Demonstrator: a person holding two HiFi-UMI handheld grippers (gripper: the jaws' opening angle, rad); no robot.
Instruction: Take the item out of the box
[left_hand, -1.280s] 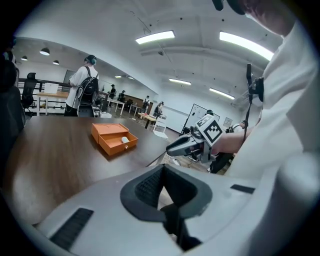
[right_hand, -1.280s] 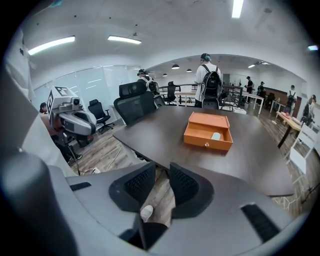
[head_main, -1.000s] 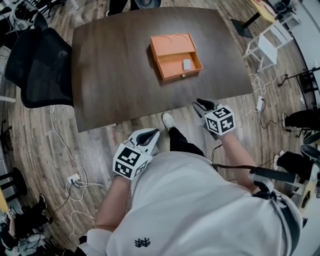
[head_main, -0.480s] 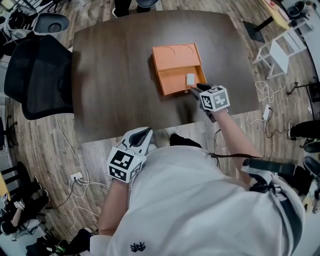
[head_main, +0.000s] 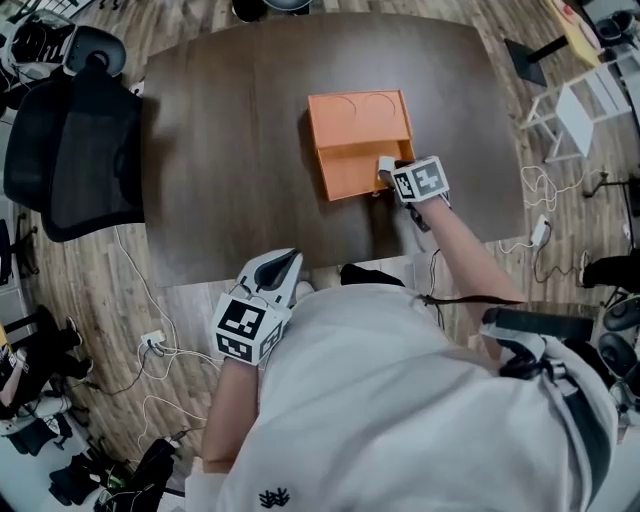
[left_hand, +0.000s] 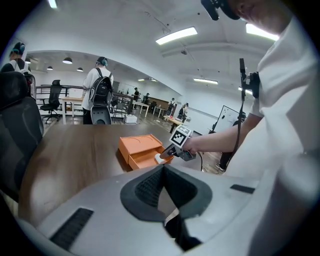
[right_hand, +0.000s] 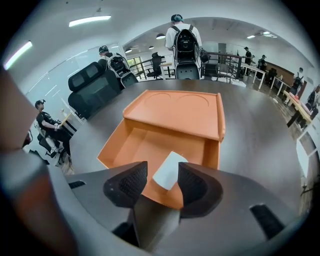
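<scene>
An orange box (head_main: 360, 112) lies on the dark wooden table (head_main: 220, 150) with its drawer (head_main: 348, 172) pulled out toward me. A small white item (head_main: 385, 165) rests in the drawer's front right corner. My right gripper (head_main: 390, 172) points down into the drawer; its jaws have just been opening and stand open on either side of the white item (right_hand: 170, 170), with a gap at the pads. My left gripper (head_main: 287, 262) hangs shut below the table's near edge, holding nothing. From the left gripper view, the box (left_hand: 140, 147) and the right gripper (left_hand: 167, 154) are seen ahead.
A black office chair (head_main: 70, 140) stands at the table's left. Cables and a power strip (head_main: 150, 352) lie on the wooden floor. White stands (head_main: 585, 95) are at the far right. People (right_hand: 185, 42) stand beyond the table.
My right gripper has travelled from in front of the table's edge up over the table and down into the drawer, around the white item. The left gripper has drifted a little along the table's edge.
</scene>
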